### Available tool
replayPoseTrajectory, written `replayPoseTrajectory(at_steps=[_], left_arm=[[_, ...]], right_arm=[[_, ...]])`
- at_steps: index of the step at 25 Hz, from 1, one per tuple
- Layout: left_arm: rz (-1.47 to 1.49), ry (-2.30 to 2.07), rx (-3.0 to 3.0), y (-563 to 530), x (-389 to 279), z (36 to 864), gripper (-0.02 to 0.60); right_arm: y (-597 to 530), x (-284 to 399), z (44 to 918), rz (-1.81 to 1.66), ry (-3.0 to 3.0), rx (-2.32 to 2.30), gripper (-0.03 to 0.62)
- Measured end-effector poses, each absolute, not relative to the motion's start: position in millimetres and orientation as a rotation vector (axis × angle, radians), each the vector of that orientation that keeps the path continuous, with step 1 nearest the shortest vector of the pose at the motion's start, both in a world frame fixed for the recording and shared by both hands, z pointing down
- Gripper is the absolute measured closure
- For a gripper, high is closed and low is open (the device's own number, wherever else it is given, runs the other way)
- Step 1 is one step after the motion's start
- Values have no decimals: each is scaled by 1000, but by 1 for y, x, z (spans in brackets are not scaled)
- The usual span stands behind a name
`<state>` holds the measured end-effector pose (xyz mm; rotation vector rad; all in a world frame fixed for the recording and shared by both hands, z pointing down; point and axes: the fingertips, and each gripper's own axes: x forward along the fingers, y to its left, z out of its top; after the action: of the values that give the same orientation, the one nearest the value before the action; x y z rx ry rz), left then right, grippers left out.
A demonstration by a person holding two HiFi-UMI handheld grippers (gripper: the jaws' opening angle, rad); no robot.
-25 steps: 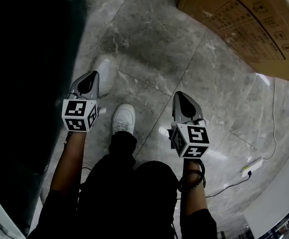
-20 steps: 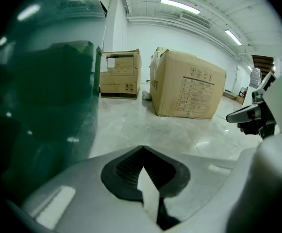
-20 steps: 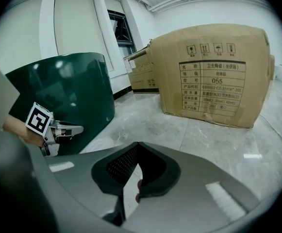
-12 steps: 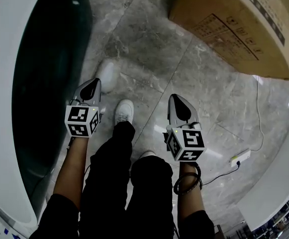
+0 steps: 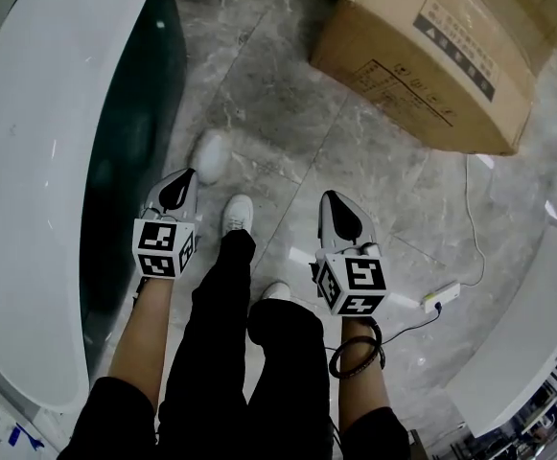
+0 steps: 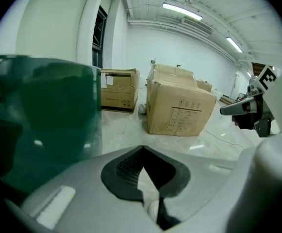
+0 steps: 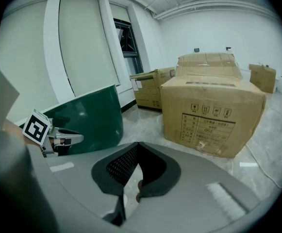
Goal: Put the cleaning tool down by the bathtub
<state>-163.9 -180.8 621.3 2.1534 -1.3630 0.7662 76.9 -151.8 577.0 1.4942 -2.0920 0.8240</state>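
The bathtub [image 5: 129,113], dark green outside with a broad white rim, runs along the left; its green wall also shows in the left gripper view [image 6: 43,110] and the right gripper view [image 7: 90,115]. A blurred whitish oval object [image 5: 209,153] lies on the floor beside the tub wall; I cannot tell what it is. My left gripper [image 5: 187,175] hangs shut and empty just short of it. My right gripper [image 5: 331,197] is shut and empty over the marble floor, further right. Their closed tips [image 6: 143,147] [image 7: 138,143] hold nothing.
A large cardboard box [image 5: 431,46] stands ahead on the right, with more boxes behind it [image 6: 116,89]. A white power strip [image 5: 441,297] and its cable lie at the right. White furniture [image 5: 527,333] edges the lower right. The person's legs and white shoe [image 5: 237,215] are between the grippers.
The head view has shifted: the tub's white rim and more of the box have come into sight. Both grippers stay shut and empty, still side by side.
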Motion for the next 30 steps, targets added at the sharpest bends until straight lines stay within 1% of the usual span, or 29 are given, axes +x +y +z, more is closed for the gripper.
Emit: replayPoseTrajectory(at_steps=[13,30], left_arm=[[733,-1364,2162,-162,-164,484,581],[628,-1491,2140,-129,-178,349,581]], right_arm=[[-156,64,433,758,-2133,1511,580],[-128,58,299,708,-2195,1561,582]])
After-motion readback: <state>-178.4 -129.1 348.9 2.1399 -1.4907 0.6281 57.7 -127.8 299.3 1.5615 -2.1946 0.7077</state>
